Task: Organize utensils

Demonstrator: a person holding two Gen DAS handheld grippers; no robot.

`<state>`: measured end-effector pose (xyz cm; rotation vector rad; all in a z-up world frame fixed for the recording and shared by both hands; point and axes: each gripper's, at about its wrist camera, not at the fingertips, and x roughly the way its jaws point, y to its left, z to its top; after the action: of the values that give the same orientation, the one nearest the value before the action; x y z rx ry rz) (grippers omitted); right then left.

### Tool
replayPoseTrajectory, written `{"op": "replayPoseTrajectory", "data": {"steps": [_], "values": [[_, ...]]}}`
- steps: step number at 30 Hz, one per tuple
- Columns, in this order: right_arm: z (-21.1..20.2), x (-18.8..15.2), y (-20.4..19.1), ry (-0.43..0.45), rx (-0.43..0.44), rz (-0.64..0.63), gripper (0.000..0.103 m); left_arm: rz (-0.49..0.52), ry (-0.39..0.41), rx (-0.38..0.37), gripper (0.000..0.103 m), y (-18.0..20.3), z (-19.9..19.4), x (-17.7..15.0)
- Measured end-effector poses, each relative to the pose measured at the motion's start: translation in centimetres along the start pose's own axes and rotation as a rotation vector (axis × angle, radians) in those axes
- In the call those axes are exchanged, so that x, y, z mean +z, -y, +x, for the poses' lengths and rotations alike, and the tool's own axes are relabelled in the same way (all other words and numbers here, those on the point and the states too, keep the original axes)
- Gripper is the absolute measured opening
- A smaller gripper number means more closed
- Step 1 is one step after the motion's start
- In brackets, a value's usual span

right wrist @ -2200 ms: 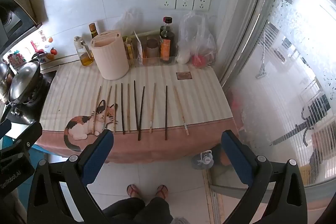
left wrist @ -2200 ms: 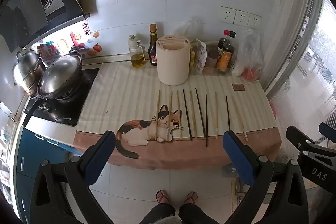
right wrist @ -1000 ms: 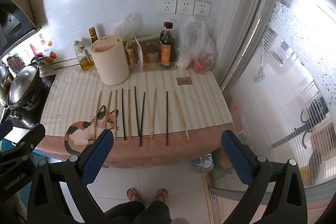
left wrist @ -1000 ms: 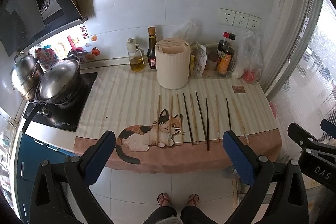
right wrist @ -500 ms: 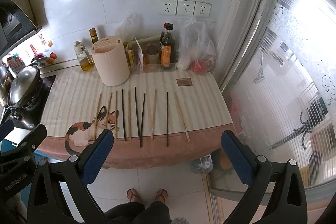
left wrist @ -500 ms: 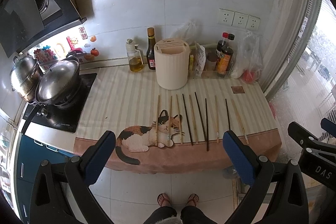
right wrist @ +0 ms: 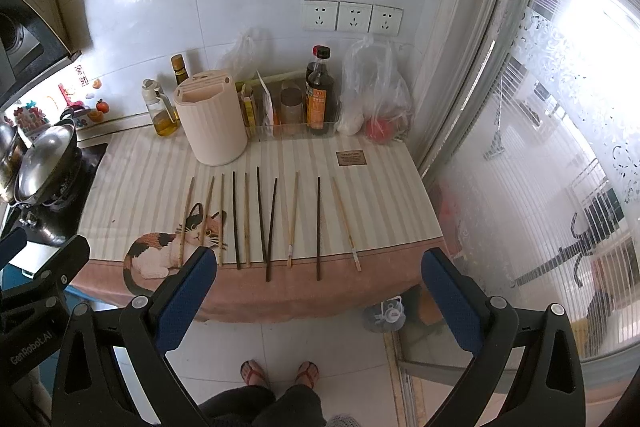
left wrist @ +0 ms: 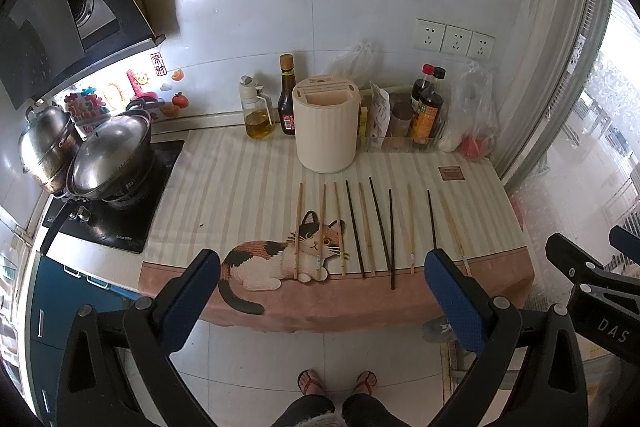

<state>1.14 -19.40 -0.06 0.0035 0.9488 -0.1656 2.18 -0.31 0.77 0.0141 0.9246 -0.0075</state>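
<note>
Approach stage: left gripper [left wrist: 322, 291] and right gripper [right wrist: 318, 287] both gape wide and empty, short of the chopsticks [right wrist: 272, 227]; next, grasp one for the cream holder [right wrist: 211, 121].

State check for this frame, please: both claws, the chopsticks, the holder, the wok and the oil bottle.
Left claw: open, empty, above the floor short of the counter.
Right claw: open, empty.
Chopsticks: ten, lying flat side by side on the cat cloth, none picked up.
Cream holder: upright, nothing sticking out.
Wok: lid on, on the stove.
Oil bottle: upright, capped, partly full.
</note>
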Motion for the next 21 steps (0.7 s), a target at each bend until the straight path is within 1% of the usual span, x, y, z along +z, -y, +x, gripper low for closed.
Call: {"op": "replayPoseTrajectory", "data": {"steps": [21], "values": [[-0.32,0.17,0.03,0.004,0.003,-0.003,0.103,-0.003,0.001,-0.006,0.103,-0.16,-0.1,-0.09]]}}
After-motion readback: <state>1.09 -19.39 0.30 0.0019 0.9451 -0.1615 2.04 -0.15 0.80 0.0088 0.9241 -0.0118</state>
